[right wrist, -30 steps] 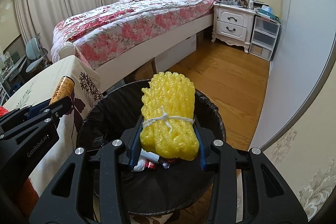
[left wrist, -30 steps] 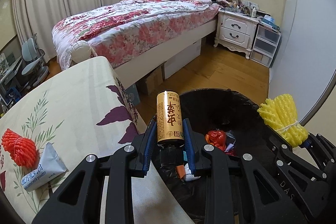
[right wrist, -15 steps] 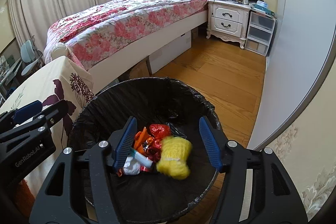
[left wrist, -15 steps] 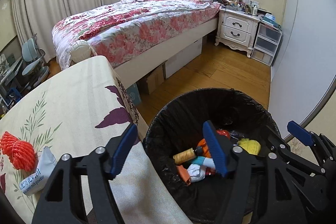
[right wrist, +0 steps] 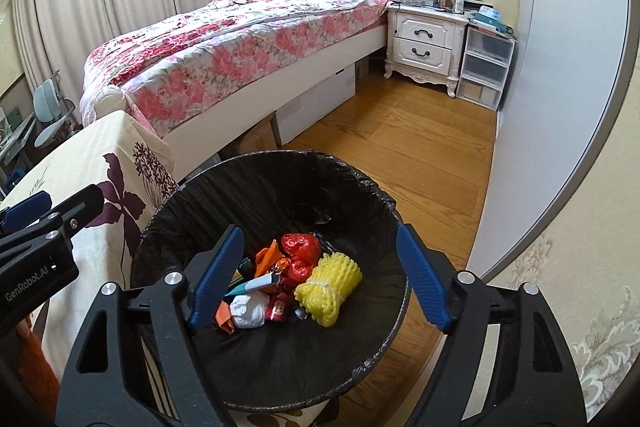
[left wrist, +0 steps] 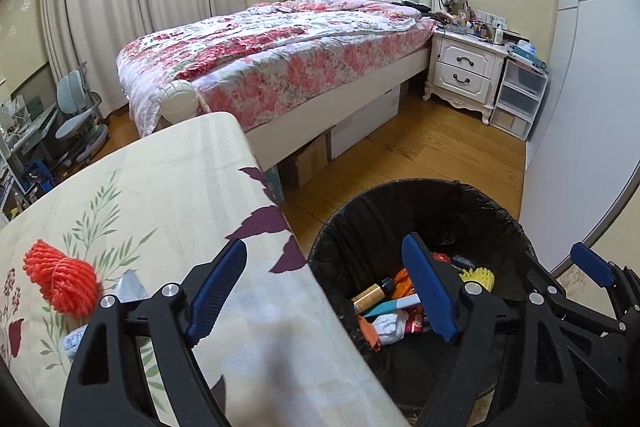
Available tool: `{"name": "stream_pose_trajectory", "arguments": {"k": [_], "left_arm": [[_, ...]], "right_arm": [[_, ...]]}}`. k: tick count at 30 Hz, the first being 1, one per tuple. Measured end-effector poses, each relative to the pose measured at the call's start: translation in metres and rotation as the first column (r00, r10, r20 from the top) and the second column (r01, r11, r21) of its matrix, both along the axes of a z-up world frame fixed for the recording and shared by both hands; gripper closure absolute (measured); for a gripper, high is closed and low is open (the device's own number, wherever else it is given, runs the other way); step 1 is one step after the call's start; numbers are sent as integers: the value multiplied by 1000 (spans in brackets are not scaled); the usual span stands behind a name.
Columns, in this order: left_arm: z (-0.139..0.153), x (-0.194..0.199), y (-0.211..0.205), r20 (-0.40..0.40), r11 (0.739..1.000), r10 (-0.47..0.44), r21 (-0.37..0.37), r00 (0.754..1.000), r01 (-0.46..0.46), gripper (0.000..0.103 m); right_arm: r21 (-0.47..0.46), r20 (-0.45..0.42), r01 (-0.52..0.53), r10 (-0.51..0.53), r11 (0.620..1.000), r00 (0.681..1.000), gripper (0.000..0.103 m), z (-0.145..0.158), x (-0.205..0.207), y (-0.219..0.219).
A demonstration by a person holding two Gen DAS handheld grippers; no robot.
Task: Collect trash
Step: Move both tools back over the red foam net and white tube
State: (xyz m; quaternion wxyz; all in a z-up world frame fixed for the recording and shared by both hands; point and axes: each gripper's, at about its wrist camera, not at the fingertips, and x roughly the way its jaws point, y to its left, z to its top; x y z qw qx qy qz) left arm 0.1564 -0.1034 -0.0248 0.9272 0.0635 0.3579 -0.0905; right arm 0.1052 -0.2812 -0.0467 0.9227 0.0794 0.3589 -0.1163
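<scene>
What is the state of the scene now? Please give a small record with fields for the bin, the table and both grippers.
bin: black-lined trash bin on the floor beside the table
bin contents: yellow foam net, gold bottle, red and orange wrappers, white scrap
table: floral tablecloth; red foam net and a small sachet lie on it
left gripper: jaws just opened, nothing between them, over the table edge and bin rim
right gripper: jaws just opened, nothing held, above the bin
left to collect: red foam net, sachet
</scene>
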Motion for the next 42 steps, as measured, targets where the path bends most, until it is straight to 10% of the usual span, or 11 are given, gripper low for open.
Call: {"name": "stream_pose_trajectory", "arguments": {"k": [21,42], "left_arm": [[15,-46,128,7,976,217,2,976,-217,23],[0,-6,194,-54,950,312,-11,949,-313,23]], "right_arm": [[-3,3,-236,236,972,972,24,15,-7,110],[-21,-21,-359,358,933,933,24,18,25,187]]}}
